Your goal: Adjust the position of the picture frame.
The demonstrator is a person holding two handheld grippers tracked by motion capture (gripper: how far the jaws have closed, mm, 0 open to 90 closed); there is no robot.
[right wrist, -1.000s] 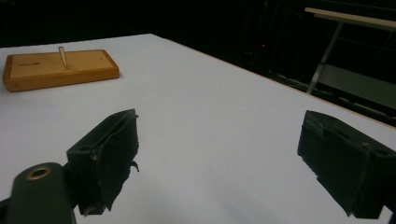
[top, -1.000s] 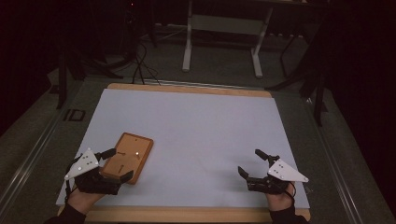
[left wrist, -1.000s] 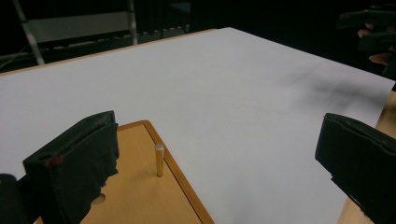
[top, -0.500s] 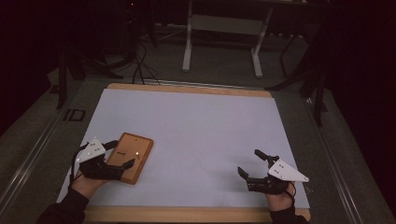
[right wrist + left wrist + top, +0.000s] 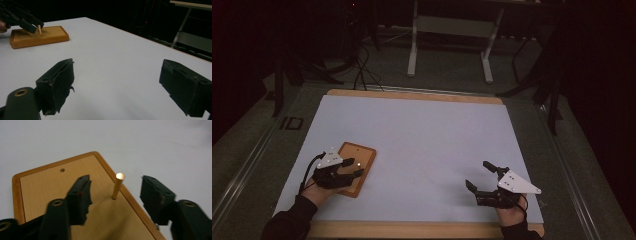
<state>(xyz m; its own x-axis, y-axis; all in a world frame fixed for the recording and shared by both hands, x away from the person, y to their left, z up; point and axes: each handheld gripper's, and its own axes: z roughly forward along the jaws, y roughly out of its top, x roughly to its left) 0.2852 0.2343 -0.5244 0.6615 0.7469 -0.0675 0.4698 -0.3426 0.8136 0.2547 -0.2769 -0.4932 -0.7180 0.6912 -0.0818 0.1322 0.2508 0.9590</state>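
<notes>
Wooden board (image 5: 356, 167) flat on the white mat (image 5: 427, 145), near its front-left corner. Short brass peg (image 5: 118, 185) upright in the board, just inside one long edge; small dark hole (image 5: 62, 170) farther along the board, away from the peg.

Left gripper (image 5: 115, 192) down over the board, peg between the jaws but touched by neither: clear gap on both sides in the left gripper view. Jaws part-way in, just been closing, not yet pressing on the peg. Same gripper seen low over the board's near end in the high view (image 5: 352, 167).

Right gripper (image 5: 478, 176) far from the board, at the mat's front-right, jaws wide apart with nothing between them, hovering just above bare mat (image 5: 117, 82).

Judged from this: approach and lining-up done, grasp on the peg begun but not made. Left to do, most likely: closing fully on the peg, then drawing it straight up out of its socket. Peg not lifted, board not shifted off the mat. No part for the right gripper so far; possibly steadying the board later.
</notes>
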